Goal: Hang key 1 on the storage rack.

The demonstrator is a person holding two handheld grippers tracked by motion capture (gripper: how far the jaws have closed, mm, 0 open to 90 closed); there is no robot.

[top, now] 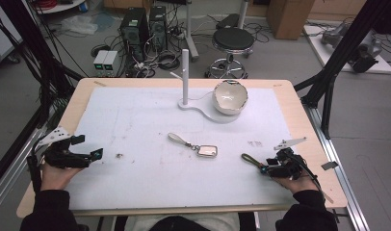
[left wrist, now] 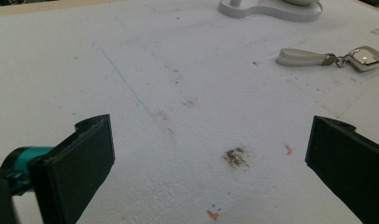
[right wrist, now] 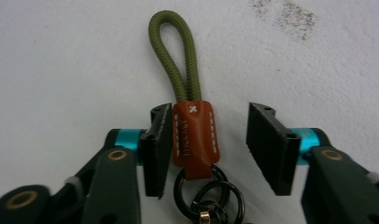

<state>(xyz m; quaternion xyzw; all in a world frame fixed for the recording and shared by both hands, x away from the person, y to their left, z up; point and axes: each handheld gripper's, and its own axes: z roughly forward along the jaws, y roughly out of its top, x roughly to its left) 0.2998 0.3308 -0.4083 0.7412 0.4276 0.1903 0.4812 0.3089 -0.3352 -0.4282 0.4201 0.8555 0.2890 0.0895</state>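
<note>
A keychain with an olive-green cord loop (right wrist: 171,51), a brown leather tab (right wrist: 194,140) and black rings (right wrist: 208,196) lies on the white mat near the right front; in the high view the cord (top: 249,160) pokes out toward the middle. My right gripper (right wrist: 208,135) (top: 263,168) straddles the leather tab. One jaw rests against the tab's side, while the other stands clear of it with a gap, so nothing is pinched. My left gripper (top: 98,154) (left wrist: 211,140) is wide open over bare mat at the left. A second keychain, a pale strap (top: 179,139) (left wrist: 302,57) with a silver tag (top: 207,151) (left wrist: 367,58), lies mid-table.
A white stand with an upright post (top: 185,77) and a white bowl (top: 229,96) on its base sit at the back centre; the base (left wrist: 271,8) shows in the left gripper view. Smudges mark the white mat (top: 136,120). Table edges run close to both hands.
</note>
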